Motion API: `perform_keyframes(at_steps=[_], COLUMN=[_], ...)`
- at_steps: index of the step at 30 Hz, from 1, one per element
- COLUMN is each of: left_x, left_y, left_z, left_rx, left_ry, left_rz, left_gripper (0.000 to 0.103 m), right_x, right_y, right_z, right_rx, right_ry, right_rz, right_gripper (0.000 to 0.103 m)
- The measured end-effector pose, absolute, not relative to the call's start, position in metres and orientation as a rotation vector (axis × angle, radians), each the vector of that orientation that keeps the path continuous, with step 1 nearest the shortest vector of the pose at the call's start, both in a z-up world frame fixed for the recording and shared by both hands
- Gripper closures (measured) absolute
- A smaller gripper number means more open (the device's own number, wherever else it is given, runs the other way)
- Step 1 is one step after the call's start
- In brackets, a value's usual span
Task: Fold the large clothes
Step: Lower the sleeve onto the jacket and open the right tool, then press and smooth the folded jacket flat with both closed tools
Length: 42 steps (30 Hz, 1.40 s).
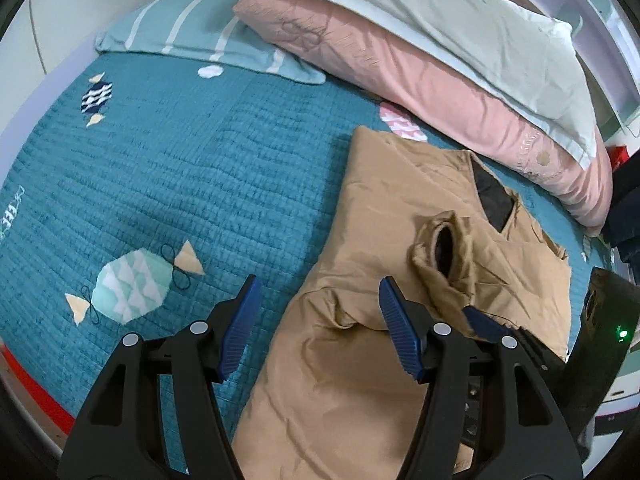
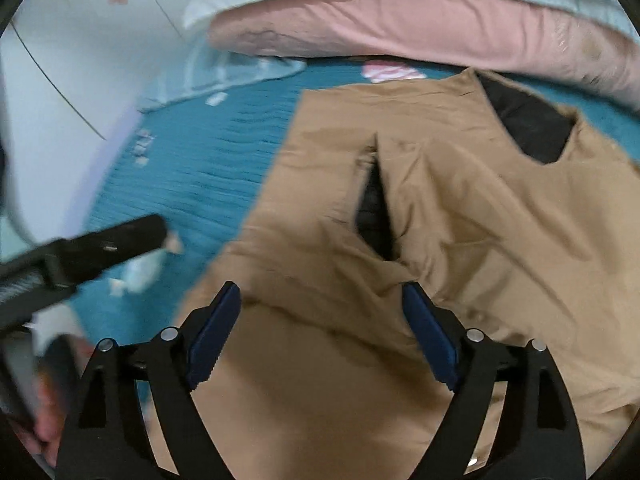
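Jacket (image 1: 360,360), tan, padded, dark-lined: lies spread on the teal quilted bedspread (image 1: 180,184), collar end toward the pink pillow (image 1: 420,80) and pale green pillow (image 1: 460,12) at the head of the bed, hem end toward the camera. At far left, a striped teal pillowcase (image 1: 192,36) and candy motifs on the quilt, clear of the garment. Left gripper (image 1: 320,328): jaws parted and grasping nothing, one pad over bare bedspread, the other over the jacket's left edge. Centre: one sleeve is folded in across the body, its cuff (image 1: 444,248) gaping open on top of the chest. Right gripper (image 2: 320,332): jaws spread wide, nothing between the pads, hovering just over the folded sleeve fabric near the cuff. Step in hand, by judgement: sleeve fold laid down and let go; body fold not yet made. Next move calls for each gripper to take hold of the fabric, probably at the hem or the side edges, pinching all padded layers together and carrying them over evenly so the tucked sleeve stays put.
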State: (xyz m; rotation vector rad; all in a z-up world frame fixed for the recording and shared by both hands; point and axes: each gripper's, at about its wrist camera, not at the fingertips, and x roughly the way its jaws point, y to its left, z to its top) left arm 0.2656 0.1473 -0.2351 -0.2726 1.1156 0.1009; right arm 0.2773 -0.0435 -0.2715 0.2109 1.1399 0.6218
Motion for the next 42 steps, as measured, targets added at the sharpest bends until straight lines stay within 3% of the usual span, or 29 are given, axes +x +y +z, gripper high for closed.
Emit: perform_keyframes(at_steps=[9,12,18,20,24,33,37,42], left_x=[0.276,0.282,0.299,0.304,0.316,0.328,0.318,0.317], left_y=[0.11,0.086,0.027,0.008,-0.021,-0.015,0.013,0.021], left_z=[-0.22,-0.224,-0.246,-0.256,-0.277,-0.332,-0.343,-0.344], left_rx=[-0.249,-0.232,-0.187,-0.164,-0.137,-0.147,-0.186,-0.183], left_ry=[1.086,1.087,1.096,1.097,1.105,1.073,1.025,1.012], left_rz=[0.037,-0.01,-0.142,-0.192,-0.261,-0.193,-0.121,-0.145], left_gripper=[0.041,0.041,0.042,0.052,0.068,0.077,0.101,0.1], right_x=[0.264,0.262,0.269,0.272,0.284,0.312,0.314,0.305], right_y=[-0.112,-0.14,-0.181,-0.189,-0.192,-0.172,-0.163,-0.206], right_z=[-0.227,-0.217,-0.222,-0.228,-0.245,-0.289,-0.318,-0.317], right_rx=[0.294,0.221,0.155,0.143,0.17,0.185,0.102,0.092], right_ry=[0.999,0.926,0.878,0.866,0.865,0.891,0.917,0.88], right_rz=[0.539,0.401,0.158,0.113,0.102,0.191,0.21,0.142], right_gripper=[0.025,0.038,0.081,0.091,0.096,0.098,0.102,0.103])
